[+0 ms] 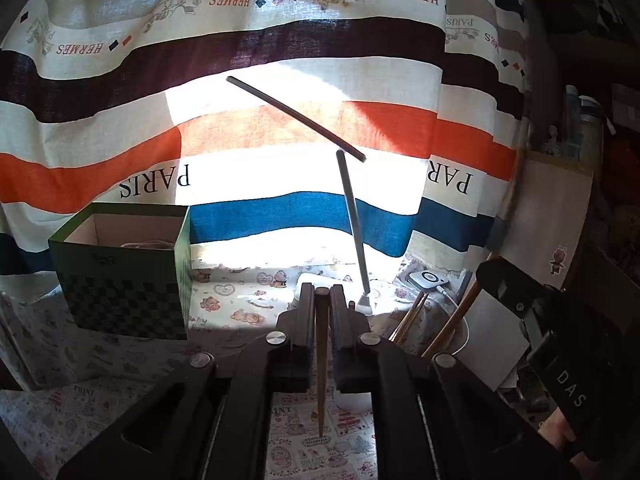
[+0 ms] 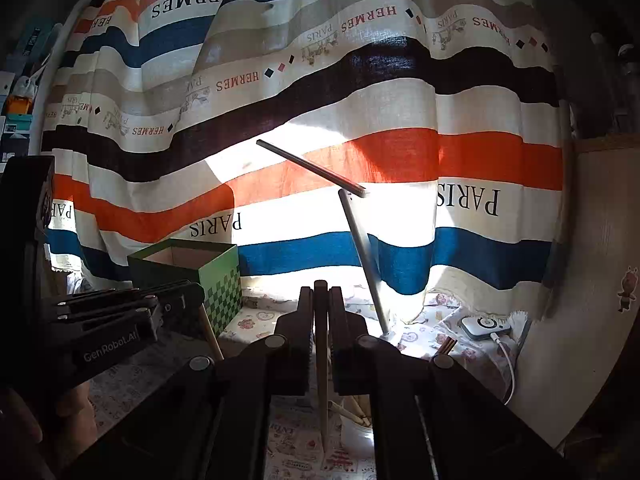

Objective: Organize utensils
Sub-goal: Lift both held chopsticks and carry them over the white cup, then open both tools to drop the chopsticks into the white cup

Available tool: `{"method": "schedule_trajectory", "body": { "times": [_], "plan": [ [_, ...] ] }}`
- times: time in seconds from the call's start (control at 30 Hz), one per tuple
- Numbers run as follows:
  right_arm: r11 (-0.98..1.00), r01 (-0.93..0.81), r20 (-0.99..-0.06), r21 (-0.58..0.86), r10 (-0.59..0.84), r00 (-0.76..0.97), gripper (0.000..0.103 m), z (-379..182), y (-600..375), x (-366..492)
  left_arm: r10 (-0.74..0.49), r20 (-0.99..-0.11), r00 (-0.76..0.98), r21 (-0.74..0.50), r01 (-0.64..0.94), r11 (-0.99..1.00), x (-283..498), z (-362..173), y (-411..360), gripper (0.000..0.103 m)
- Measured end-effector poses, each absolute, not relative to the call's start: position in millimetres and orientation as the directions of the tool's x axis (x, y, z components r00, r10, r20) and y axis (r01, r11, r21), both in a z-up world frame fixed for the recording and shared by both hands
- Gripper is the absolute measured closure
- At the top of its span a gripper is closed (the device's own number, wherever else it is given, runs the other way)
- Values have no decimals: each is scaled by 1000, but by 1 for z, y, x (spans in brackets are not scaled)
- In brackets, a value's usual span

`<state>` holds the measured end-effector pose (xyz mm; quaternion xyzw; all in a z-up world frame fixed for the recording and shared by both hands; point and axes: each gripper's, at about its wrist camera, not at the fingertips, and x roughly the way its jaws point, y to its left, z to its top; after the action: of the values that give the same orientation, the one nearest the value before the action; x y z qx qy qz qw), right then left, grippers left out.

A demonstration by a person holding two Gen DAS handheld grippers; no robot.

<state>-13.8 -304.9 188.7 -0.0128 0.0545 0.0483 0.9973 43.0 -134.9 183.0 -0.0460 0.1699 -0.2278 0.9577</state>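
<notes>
Cartoon-print tablecloth (image 1: 132, 364) covers the work surface; sunlight through the striped curtain (image 1: 280, 52) washes out the middle.

Nearest in my left wrist view: left gripper (image 1: 321, 300), jaws closed down to a narrow slot, clamping one wooden chopstick (image 1: 321, 360). The stick runs upright along the fingers, its tip pointing down at the cloth. Right gripper (image 2: 321, 300) reads the same: jaws pinched on a second chopstick (image 2: 321, 360), likewise upright.

Just below the right gripper, a white cup (image 2: 358, 432) holds several more chopsticks; those show as a loose bundle (image 1: 416, 320) in the left view, beside my left fingers.

Further out, left side: green checkered box (image 1: 124, 272), open-topped, standing on the cloth. Contents unclear from here. Right side: small white device (image 2: 484, 326) with a white cable (image 2: 510, 364) plugged in.

Beyond those, a desk lamp (image 1: 352, 220) with a thin grey stem and a slanted bar head stands against the curtain.
</notes>
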Motion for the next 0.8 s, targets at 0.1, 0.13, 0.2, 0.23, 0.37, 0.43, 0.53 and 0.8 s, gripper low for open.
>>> {"method": "schedule_trajectory", "body": {
  "times": [0.1,0.13,0.2,0.23,0.37,0.43,0.53,0.8],
  "plan": [
    [996,-79,-67,44,82,994,95,202,-331,-17,-459,-277,844,-156,432,888,46,190,-153,97],
    [996,-56,-53,65,59,997,95,205,-339,-16,-465,-279,840,-161,436,885,50,191,-158,97],
    [997,35,-42,67,-32,999,95,206,-348,-10,-467,-276,840,-163,437,884,56,193,-166,97],
    [997,53,-40,56,-51,998,95,205,-349,-4,-463,-265,846,-156,436,886,59,195,-170,97],
    [991,25,-42,129,-20,999,95,197,-366,18,-460,-198,865,-141,440,887,65,204,-178,97],
    [987,33,-43,158,-26,999,95,192,-374,28,-478,-194,857,-149,456,878,73,208,-182,97],
    [984,44,-62,174,-33,998,95,181,-382,42,-493,-170,853,-169,468,868,80,209,-187,97],
    [972,10,-184,234,34,982,95,137,-408,80,-497,-257,828,-195,459,866,113,160,-205,97]
  ]
}}
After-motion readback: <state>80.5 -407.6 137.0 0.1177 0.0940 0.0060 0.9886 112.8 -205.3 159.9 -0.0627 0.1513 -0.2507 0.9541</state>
